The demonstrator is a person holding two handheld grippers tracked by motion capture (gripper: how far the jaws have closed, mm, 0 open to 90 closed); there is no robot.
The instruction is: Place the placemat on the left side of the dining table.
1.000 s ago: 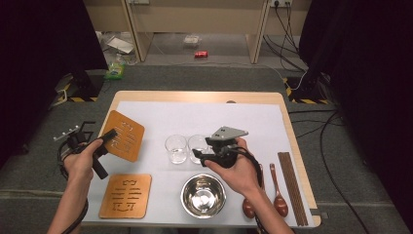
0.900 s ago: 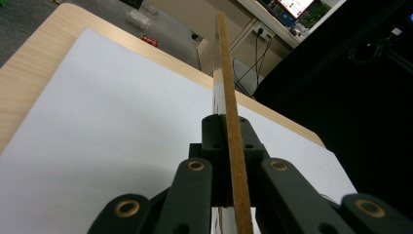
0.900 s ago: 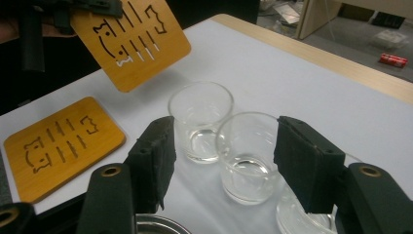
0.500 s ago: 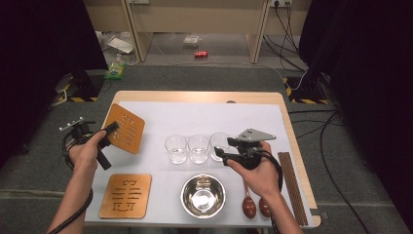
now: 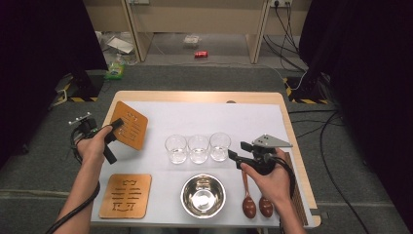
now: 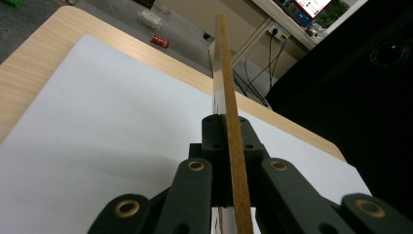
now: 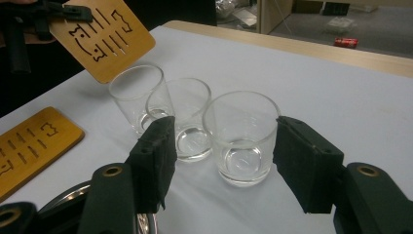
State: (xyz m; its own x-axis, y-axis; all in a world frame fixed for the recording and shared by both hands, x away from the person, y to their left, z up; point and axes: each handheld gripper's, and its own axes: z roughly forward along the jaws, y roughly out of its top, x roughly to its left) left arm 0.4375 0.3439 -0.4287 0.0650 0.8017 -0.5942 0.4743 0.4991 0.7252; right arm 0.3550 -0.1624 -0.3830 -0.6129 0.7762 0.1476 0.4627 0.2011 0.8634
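Three clear glasses stand in a row mid-table: left (image 5: 176, 148), middle (image 5: 198, 148) and right (image 5: 220, 146). My right gripper (image 5: 235, 156) is open just right of the right glass (image 7: 242, 141), which stands ahead of the jaws, apart from both pads. My left gripper (image 5: 116, 126) is shut on a cut-out wooden coaster (image 5: 130, 125), held tilted above the table's left side. In the left gripper view the coaster (image 6: 225, 73) runs edge-on between the jaws. The right gripper view has the same coaster (image 7: 104, 36) behind the glasses.
A second wooden coaster (image 5: 125, 195) lies flat at the front left. A steel bowl (image 5: 203, 195) sits in front of the glasses. Two wooden spoons (image 5: 249, 204) and dark chopsticks (image 5: 298, 200) lie by my right hand. A white mat (image 5: 195, 117) covers the table.
My right gripper has drawn back to the right, away from the glasses, and the third glass now stands free in the row. My left hand carried the coaster further left.
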